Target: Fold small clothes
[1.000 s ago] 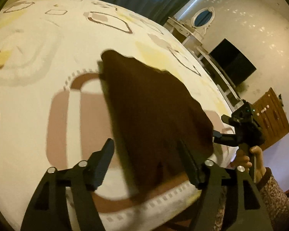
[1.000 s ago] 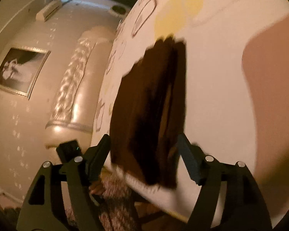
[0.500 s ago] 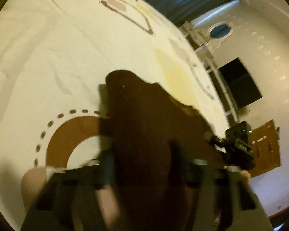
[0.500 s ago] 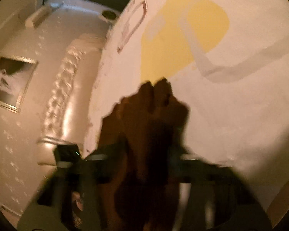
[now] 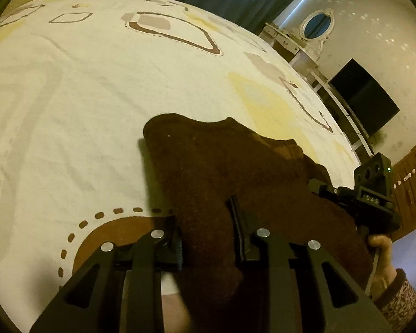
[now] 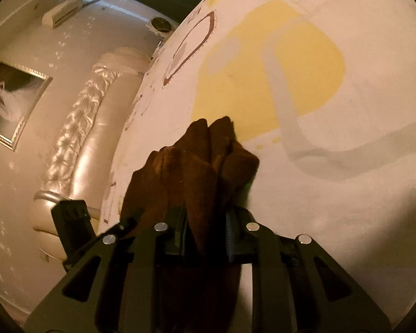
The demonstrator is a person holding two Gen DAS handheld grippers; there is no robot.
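Observation:
A dark brown garment [image 5: 222, 172] lies on the patterned bed sheet [image 5: 83, 97] near the bed's front edge. My left gripper [image 5: 208, 238] is shut on its near left edge, with cloth bunched between the fingers. My right gripper [image 6: 206, 236] is shut on the garment's other near edge; the brown cloth [image 6: 197, 166] rises in folds ahead of its fingers. The right gripper's body [image 5: 374, 197] and the hand that holds it show at the right of the left wrist view. The left gripper's body [image 6: 72, 222] shows at the left of the right wrist view.
The bed edge runs close to both grippers. A padded headboard [image 6: 77, 127] stands at the left of the right wrist view. A dresser with an oval mirror [image 5: 317, 25], a dark screen [image 5: 363, 97] and a wooden door [image 5: 413, 188] stand beyond the bed.
Both grippers were open around the garment's near edge a second ago. They moved forward onto it and closed on the cloth, and the near edge is now bunched up.

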